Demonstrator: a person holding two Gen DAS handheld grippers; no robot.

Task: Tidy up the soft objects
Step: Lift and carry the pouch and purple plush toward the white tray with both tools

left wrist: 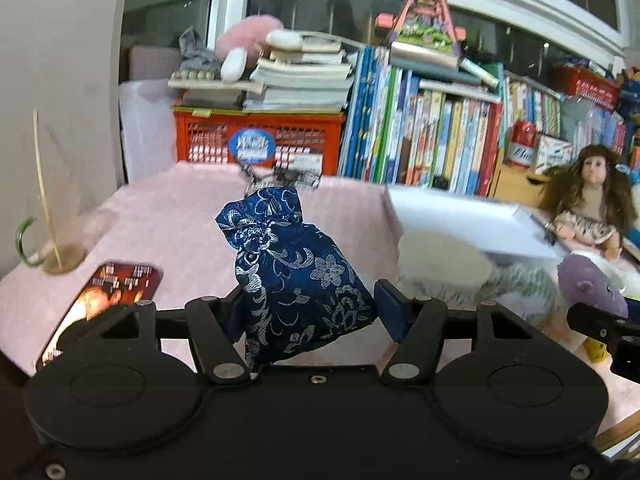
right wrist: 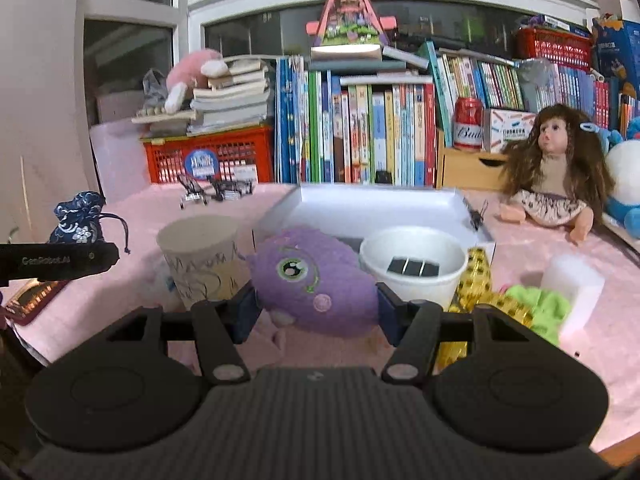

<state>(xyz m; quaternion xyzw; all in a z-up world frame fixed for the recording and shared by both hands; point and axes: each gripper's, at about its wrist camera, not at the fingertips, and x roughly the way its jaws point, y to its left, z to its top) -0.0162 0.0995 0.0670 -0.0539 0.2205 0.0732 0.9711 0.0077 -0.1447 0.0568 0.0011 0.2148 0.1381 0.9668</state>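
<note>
My left gripper [left wrist: 310,312] clamps a blue brocade pouch [left wrist: 292,280]. My right gripper [right wrist: 316,310] squeezes a purple plush toy [right wrist: 316,280] over the pink tablecloth [right wrist: 560,380].

One pouch [left wrist: 296,280], two cups [right wrist: 200,260] (one patterned)

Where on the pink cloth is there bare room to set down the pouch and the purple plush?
The white tray behind the cups is empty. Bare pink cloth lies between the phone, the glass and the red crate. It is crowded around the paper cup, white cup, gold wrapper and green scrunchie.
</note>
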